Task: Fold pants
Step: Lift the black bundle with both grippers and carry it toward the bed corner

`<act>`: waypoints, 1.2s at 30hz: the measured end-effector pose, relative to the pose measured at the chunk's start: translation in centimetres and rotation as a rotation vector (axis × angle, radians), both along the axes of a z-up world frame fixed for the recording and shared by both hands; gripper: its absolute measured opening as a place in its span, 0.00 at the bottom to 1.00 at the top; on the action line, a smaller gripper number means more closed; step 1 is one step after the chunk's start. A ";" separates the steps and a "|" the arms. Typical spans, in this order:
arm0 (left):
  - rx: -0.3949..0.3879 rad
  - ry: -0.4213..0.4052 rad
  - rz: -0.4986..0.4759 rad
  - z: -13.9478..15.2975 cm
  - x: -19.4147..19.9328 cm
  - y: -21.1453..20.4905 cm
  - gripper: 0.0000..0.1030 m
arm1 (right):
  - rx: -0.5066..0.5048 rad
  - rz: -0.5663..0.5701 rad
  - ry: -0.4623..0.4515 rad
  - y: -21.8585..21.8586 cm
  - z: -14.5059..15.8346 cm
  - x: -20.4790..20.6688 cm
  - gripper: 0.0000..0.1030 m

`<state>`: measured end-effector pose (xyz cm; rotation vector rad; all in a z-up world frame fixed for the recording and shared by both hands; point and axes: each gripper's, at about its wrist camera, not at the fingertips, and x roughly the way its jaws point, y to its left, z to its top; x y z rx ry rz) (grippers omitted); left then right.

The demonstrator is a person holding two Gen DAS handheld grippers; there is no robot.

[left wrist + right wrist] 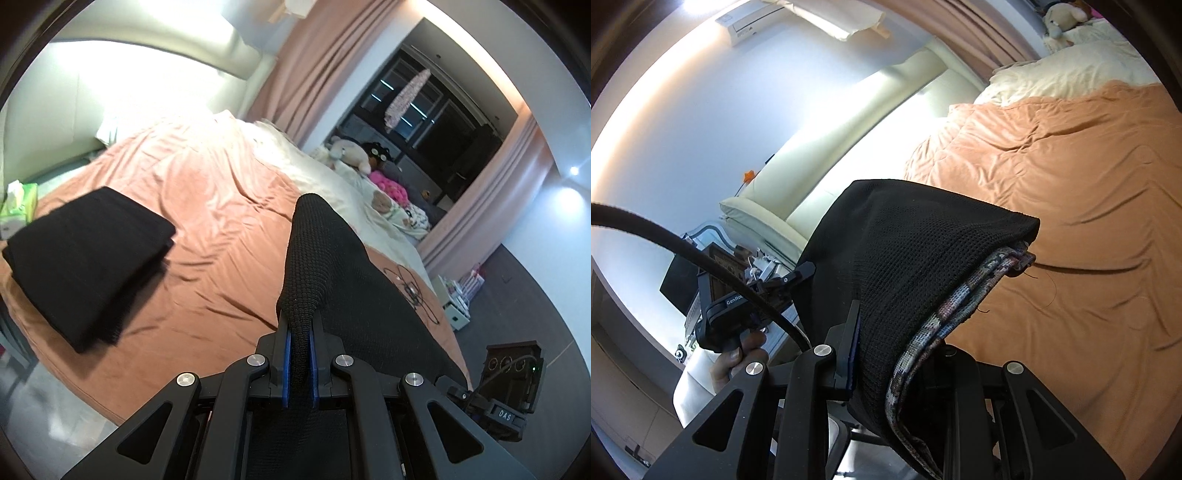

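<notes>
My left gripper [300,325] is shut on a bunched fold of black knit pants [321,258], held above the orange bedspread [207,206]. The cloth rises past the fingertips and drapes to the right. My right gripper [882,314] is shut on the same black pants [905,258], which cover its right finger; a multicoloured woven waistband edge [960,295] shows along the fold. The left gripper and the hand holding it [738,325] appear at the left of the right wrist view. A separate folded black garment [88,266] lies on the bed at the left.
The bed has a cream sheet [332,177] and stuffed toys [351,153] on its far side. A tissue pack [18,203] sits at the left edge. A cable [413,291] lies on the bed on the right. A cream headboard [849,122] stands by the wall.
</notes>
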<state>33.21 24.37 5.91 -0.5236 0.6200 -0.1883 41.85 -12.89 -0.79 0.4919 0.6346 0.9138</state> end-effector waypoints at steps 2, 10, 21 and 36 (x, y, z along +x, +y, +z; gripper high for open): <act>0.001 -0.007 0.019 0.2 0.0 1.7 0.08 | -0.006 0.019 -0.019 1.8 0.1 0.7 0.19; 0.011 -0.019 0.103 0.6 0.1 8.4 0.08 | -0.020 0.068 -0.056 8.9 0.1 3.7 0.19; 0.034 -0.023 0.177 0.5 2.4 16.4 0.08 | -0.007 0.115 -0.079 19.0 -1.1 8.0 0.19; 0.106 -0.017 0.267 0.7 6.0 25.4 0.08 | -0.043 0.132 -0.084 30.9 -0.5 13.0 0.19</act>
